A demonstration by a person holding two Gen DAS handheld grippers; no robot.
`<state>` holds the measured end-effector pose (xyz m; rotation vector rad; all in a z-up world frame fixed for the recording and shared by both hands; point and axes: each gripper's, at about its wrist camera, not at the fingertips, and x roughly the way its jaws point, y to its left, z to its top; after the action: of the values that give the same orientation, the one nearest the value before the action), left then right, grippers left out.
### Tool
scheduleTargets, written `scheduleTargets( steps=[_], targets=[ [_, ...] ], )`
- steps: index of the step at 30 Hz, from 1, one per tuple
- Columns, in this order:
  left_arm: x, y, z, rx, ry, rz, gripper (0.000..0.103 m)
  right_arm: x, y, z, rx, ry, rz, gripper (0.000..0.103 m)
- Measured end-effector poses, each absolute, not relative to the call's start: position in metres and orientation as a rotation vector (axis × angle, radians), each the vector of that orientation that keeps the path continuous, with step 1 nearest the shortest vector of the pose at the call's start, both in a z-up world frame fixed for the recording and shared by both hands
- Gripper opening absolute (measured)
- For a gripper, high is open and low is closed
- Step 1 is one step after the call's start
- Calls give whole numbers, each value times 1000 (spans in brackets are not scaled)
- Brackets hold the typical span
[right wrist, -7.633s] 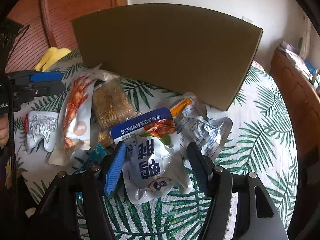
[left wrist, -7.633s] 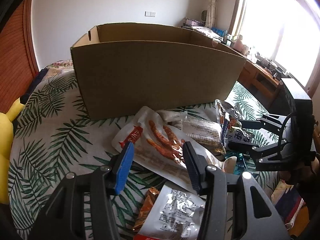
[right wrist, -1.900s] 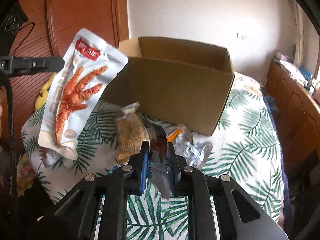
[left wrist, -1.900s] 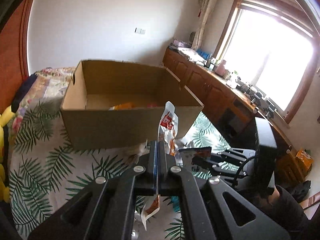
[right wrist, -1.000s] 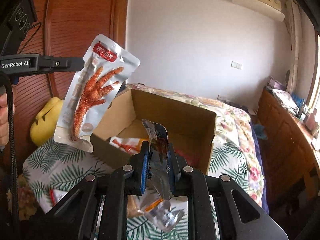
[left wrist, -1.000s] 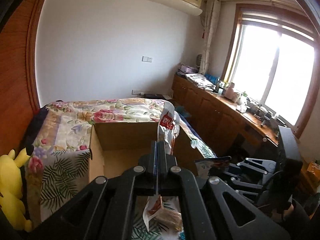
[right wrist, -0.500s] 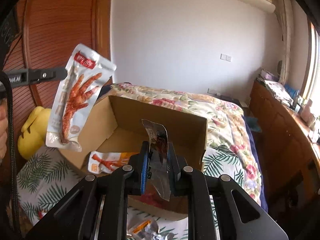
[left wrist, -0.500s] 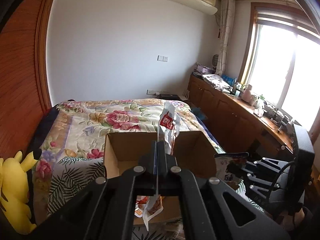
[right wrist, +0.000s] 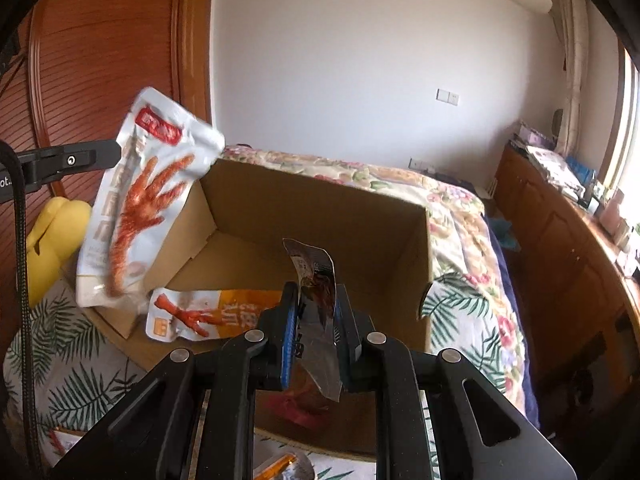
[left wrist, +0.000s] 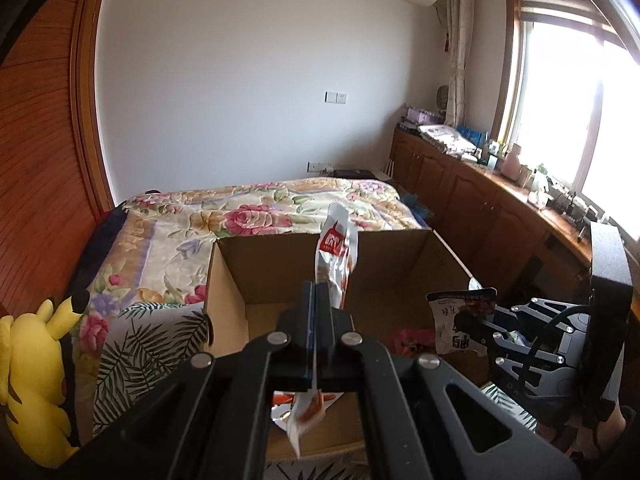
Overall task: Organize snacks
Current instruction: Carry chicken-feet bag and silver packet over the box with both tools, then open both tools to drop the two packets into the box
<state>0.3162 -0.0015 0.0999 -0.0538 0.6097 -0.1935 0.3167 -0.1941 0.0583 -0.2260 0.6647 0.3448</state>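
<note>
Bedroom, leaf-print bedspread (right wrist: 60, 396) | right gripper (right wrist: 316, 320) clenched on your foil pouch (right wrist: 316, 304), edge-on above box (right wrist: 320, 200) | left gripper (left wrist: 316, 308) clenched on claw pouch (left wrist: 336, 264), dangling over box (left wrist: 228, 276) | both judged light, limp, slick: hold the sealed edges | orange pouch (right wrist: 200, 312) inside.

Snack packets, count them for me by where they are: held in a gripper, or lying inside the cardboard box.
Held in a gripper: 2 (white chicken-foot packet in the left gripper, silver packet in the right gripper)
Lying in the cardboard box: 2 in view (orange packet, red packet)
Total: 4
</note>
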Motion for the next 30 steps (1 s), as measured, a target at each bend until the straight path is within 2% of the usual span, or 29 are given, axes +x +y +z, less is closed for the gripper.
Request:
scheduleTargets(
  steps=[12, 14, 16, 17, 23, 25, 30],
  targets=[
    [318, -11, 60, -6, 677, -161, 0, 327, -210, 32, -181, 724, 325, 16],
    [316, -13, 58, -3, 677, -161, 0, 327, -211, 28, -164, 734, 327, 18],
    [315, -13, 55, -5, 689, -174, 0, 326, -211, 26, -149, 739, 330, 28],
    [315, -15, 55, 0, 694, -176, 1, 326, -211, 26, -149, 739, 334, 28],
    [298, -18, 60, 16, 682, -200, 14, 313, -209, 30, -142, 718, 358, 29],
    [289, -16, 63, 8, 681, -217, 30, 307, -210, 33, -139, 707, 369, 33],
    [264, -14, 68, 24, 681, -258, 33, 276, -214, 45, -136, 667, 411, 35]
  ],
)
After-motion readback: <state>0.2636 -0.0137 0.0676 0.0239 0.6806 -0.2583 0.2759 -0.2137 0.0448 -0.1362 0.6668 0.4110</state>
